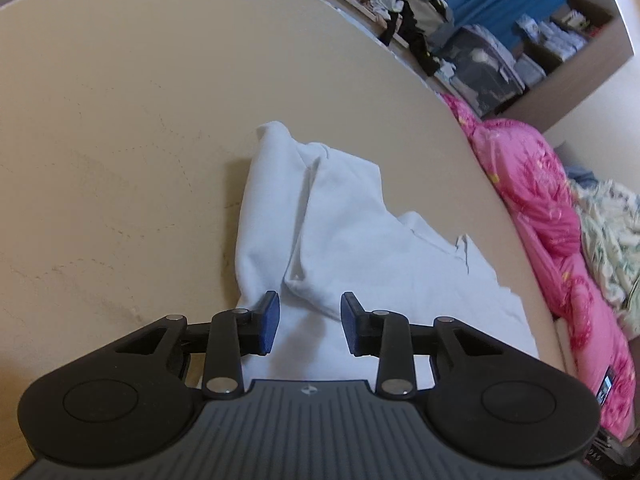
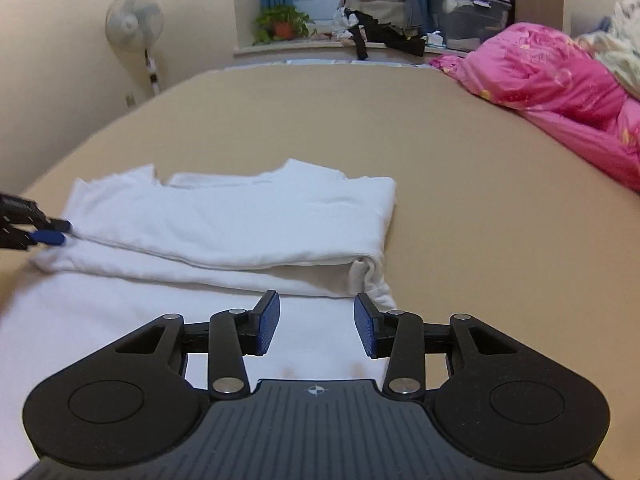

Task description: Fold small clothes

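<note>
A white garment (image 1: 344, 220) lies partly folded on a beige bed surface (image 1: 120, 120). In the right wrist view the garment (image 2: 240, 220) shows a folded-over layer across its middle. My left gripper (image 1: 308, 320) is open and empty, its blue pads (image 1: 272, 320) just above the garment's near fold. My right gripper (image 2: 316, 324) is open and empty over the garment's near part, by its right end. The left gripper also shows at the left edge of the right wrist view (image 2: 52, 232), at the garment's left end.
A pink quilt (image 2: 552, 80) and a patterned blanket (image 1: 608, 240) lie along the bed's right side. A windowsill holds a potted plant (image 2: 282, 24), piled clothes (image 2: 380, 12) and a storage box (image 2: 468, 16). A standing fan (image 2: 134, 24) is at the left wall.
</note>
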A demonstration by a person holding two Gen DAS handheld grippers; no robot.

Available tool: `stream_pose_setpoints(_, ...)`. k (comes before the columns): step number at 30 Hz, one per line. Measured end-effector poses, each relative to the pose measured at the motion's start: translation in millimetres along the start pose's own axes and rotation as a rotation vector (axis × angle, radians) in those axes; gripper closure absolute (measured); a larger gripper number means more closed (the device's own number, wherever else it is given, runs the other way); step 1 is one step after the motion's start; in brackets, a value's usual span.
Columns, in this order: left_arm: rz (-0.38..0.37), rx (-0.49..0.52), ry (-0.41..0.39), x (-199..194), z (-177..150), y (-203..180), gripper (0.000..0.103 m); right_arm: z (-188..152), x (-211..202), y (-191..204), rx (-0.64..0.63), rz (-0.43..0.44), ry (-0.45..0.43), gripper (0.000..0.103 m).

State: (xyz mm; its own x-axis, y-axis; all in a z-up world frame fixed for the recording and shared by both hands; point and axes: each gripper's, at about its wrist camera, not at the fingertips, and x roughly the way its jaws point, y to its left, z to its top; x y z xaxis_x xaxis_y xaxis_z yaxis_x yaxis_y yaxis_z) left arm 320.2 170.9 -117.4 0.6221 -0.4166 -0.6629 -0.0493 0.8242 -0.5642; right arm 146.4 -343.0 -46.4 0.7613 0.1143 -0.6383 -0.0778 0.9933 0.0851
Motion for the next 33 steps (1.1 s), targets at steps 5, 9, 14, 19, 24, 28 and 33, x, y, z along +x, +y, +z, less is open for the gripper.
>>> stream_pose_setpoints(5,-0.019,-0.066,-0.036,11,5,5,0.066,9,17,-8,0.066,-0.034,-0.016,0.058)
stream_pose_setpoints(9,0.02,-0.08,-0.07,12,5,3,0.089,15,27,-8,0.087,-0.045,-0.026,0.058)
stream_pose_setpoints(14,0.031,-0.037,-0.118,-7,5,-7,0.097,21,36,-7,0.11,-0.052,-0.039,0.058)
stream_pose_setpoints(19,0.04,0.011,-0.179,-61,-1,-34,0.098,27,45,-3,0.124,-0.055,-0.058,0.058)
stream_pose_setpoints(24,0.158,0.028,-0.144,-87,-13,-35,0.097,28,65,-2,0.15,-0.087,-0.028,0.058)
stream_pose_setpoints(28,0.283,0.076,-0.147,-84,-13,-31,0.096,18,98,-6,0.145,-0.179,0.121,0.053)
stream_pose_setpoints(33,0.216,0.196,-0.18,-77,-20,-50,0.09,21,99,-3,0.146,-0.2,0.112,0.052)
